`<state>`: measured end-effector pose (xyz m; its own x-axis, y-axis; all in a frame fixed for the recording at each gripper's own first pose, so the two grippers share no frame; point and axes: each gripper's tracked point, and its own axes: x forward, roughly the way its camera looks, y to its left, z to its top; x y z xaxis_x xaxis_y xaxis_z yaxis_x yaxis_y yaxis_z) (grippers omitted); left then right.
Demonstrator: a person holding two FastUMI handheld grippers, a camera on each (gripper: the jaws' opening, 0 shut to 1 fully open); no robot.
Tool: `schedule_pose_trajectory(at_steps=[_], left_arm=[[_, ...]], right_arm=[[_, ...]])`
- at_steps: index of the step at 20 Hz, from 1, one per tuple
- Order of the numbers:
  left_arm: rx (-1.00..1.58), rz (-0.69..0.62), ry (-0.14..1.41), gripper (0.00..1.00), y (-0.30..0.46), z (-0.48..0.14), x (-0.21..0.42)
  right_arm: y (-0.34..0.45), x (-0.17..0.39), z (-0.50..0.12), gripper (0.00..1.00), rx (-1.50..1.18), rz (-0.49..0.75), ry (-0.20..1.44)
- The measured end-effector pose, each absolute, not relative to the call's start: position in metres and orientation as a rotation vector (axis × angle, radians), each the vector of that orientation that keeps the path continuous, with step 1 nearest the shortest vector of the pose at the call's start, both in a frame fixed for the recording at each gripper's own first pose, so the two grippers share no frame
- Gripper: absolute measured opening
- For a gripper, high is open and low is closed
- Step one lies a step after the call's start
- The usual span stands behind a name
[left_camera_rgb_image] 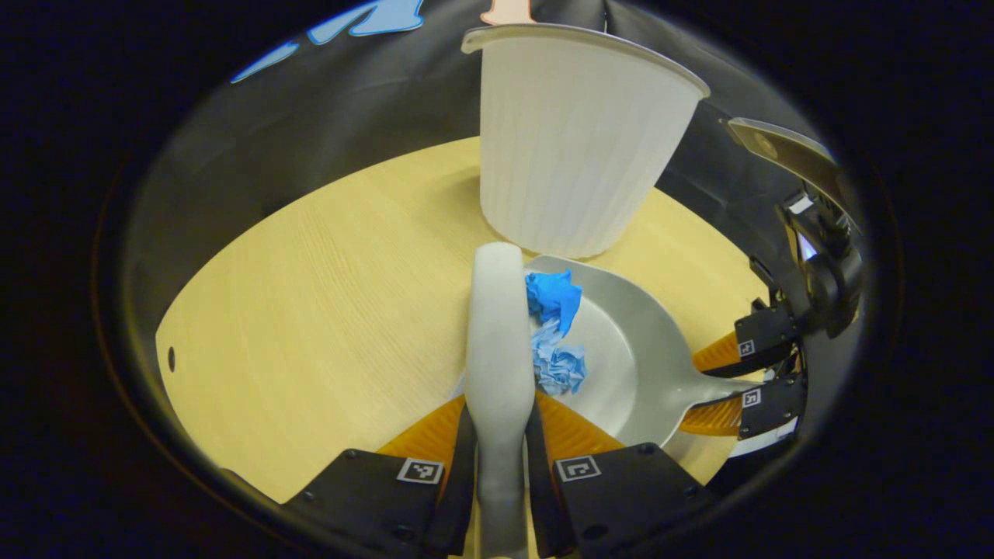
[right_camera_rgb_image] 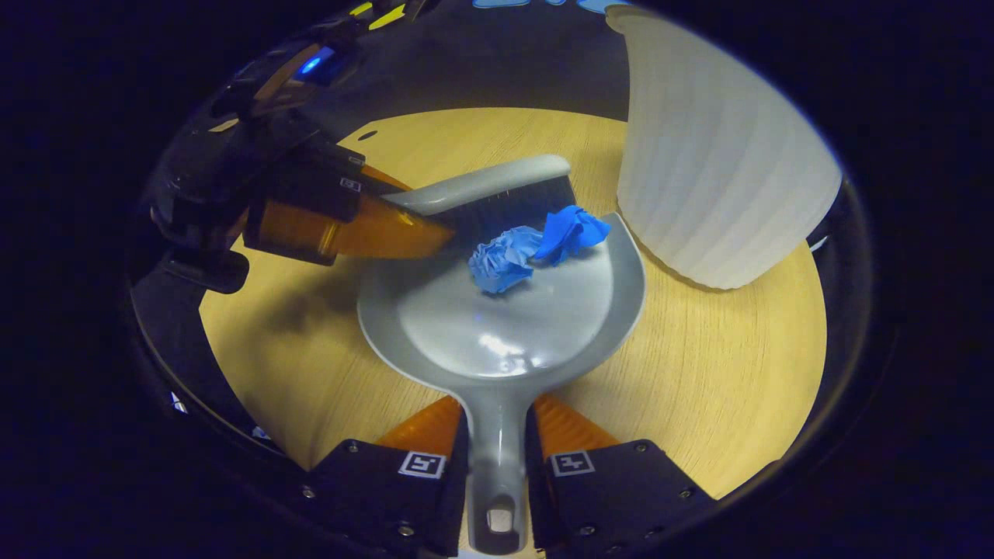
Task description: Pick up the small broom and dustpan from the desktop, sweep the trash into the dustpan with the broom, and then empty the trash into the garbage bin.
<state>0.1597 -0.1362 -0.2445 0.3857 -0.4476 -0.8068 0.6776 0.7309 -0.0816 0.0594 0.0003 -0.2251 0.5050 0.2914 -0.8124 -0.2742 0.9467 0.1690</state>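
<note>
While your left gripper clamps the broom, your right gripper grasps the dustpan at frame centre, holding two paper wads.

Two crumpled blue papers on dustpan, apparently against broom.

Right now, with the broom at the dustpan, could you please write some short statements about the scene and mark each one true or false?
1. The left claw is shut on the broom handle. True.
2. The dustpan lies free on the table. False: the right claw grips its handle.
3. Two crumpled blue paper wads sit at the dustpan's front edge, against the bristles. True.
4. The white garbage bin lies on its side. False: it stands upright on the wooden table, close beside the dustpan.
5. The paper wads are already inside the bin. False: they are still on the dustpan.
</note>
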Motion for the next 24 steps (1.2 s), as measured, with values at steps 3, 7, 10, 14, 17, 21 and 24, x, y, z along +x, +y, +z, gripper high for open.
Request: schedule_pose_trajectory(at_steps=[3, 7, 10, 14, 17, 21, 24], left_arm=[[0.281, -0.692, 0.904, 0.41, -0.133, -0.237, 0.164], [0.229, -0.61, 0.885, 0.41, -0.123, -0.227, 0.163], [0.19, -0.544, 0.877, 0.41, -0.104, -0.215, 0.157], [0.129, -0.43, 0.85, 0.41, -0.064, -0.203, 0.147], [0.076, -0.339, 0.84, 0.41, -0.029, -0.198, 0.136], [0.002, -0.224, 0.832, 0.41, 0.009, -0.203, 0.121], [-0.021, -0.152, 0.818, 0.41, 0.022, -0.228, 0.108]], right_arm=[[0.003, 0.063, -0.234, 0.35, 0.034, 0.322, 0.977], [0.004, 0.062, -0.235, 0.35, 0.034, 0.288, 0.977], [0.005, 0.063, -0.232, 0.35, 0.028, 0.265, 0.976], [0.004, 0.062, -0.23, 0.3, 0.016, 0.247, 0.969], [0.006, 0.064, -0.23, 0.3, 0.023, 0.249, 0.952], [0.003, 0.066, -0.229, 0.3, 0.012, 0.279, 0.911], [0.001, 0.067, -0.226, 0.3, 0.02, 0.303, 0.876]])
